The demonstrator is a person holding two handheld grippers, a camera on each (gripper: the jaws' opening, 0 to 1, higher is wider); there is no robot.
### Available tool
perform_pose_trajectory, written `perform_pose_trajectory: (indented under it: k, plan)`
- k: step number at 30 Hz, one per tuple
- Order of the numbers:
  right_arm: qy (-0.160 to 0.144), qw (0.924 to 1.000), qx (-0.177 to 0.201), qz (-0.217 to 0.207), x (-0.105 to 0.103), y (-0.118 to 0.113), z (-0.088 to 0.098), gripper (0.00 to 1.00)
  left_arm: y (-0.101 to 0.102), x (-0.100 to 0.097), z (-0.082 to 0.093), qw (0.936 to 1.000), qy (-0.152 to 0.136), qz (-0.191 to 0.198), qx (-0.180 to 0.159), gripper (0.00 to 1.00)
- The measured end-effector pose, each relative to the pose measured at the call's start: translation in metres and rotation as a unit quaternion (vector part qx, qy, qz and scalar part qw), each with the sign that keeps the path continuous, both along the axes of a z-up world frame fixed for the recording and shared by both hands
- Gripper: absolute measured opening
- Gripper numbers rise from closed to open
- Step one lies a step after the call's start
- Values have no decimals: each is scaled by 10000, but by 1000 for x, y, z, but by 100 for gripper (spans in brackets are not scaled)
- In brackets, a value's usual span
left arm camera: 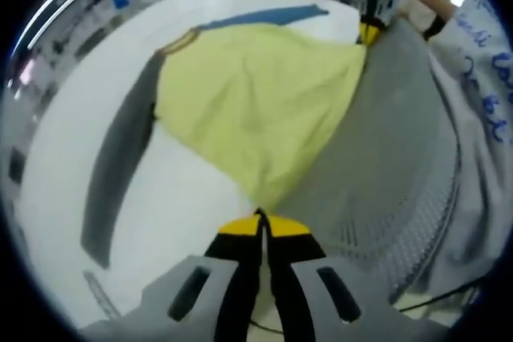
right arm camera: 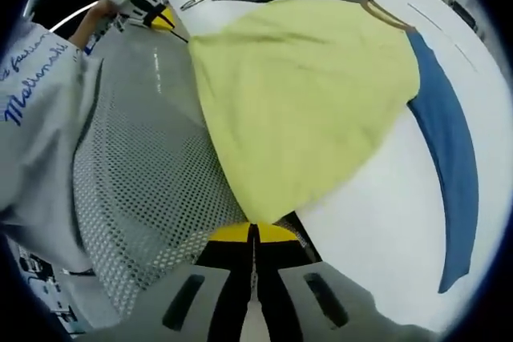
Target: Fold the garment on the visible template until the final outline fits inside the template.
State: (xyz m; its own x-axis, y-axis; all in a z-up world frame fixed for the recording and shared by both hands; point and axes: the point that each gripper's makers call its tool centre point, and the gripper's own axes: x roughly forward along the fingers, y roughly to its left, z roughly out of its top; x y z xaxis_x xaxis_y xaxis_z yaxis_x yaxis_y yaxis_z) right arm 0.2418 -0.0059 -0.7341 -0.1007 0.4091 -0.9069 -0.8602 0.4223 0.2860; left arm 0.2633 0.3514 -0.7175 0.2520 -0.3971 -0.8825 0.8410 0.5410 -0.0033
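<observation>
Each gripper is pinching one corner of the yellow fabric garment panel (left arm camera: 256, 110): the left gripper (left arm camera: 260, 218) has its yellow-tipped fingers pressed together on the corner nearest its camera, and the right gripper (right arm camera: 254, 228) is likewise closed on the corner at the bottom of its own view. The garment lies spread on the white worktop (left arm camera: 184, 214), with a grey sleeve-like strip (left arm camera: 120, 166) along one side and a blue strip (right arm camera: 449, 158) along the other; a grey perforated mesh section (right arm camera: 144, 166) runs beside the yellow panel on the side of your body. Judging from this layout, the step in hand is carrying a folded edge across the garment. Keep both grips level with each other so the fold line stays straight, hold the cloth taut between the two corners without stretching it, and lower both corners together so no crease is trapped underneath. No template outline can be made out with certainty, so confirm its edges before releasing. Watch your own grey printed sleeve (right arm camera: 40, 94), which lies close to the mesh section and could drag it. Racks and clutter (left arm camera: 88, 14) stand well apart beyond the worktop's far edge.
</observation>
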Motion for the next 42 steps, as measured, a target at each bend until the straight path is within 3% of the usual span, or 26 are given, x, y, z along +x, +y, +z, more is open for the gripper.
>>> perform_pose_trajectory:
  k: [9, 17, 21, 32, 42]
  plan:
    - [-40, 10000, 8, -75, -2, -1, 4, 1, -2, -2, 1, 10000, 8, -86, 18, 0]
    - [-253, 9996, 8, -86, 0, -4, 5, 1, -1, -2, 4, 9999, 0, -104, 53, 1]
    - [-441, 9989, 95, -155, 2, 0, 12, 8, -5, 1, 9, 9999, -65, -70, -35, 2]
    - [-1039, 9938, 354, -200, 10, 18, 32, 27, -8, 5, 16, 9998, -190, -74, -37, 17]
    - [-1649, 9846, 490, -311, 24, 23, 48, 56, -9, 9, 21, 9996, -272, -54, -91, 29]
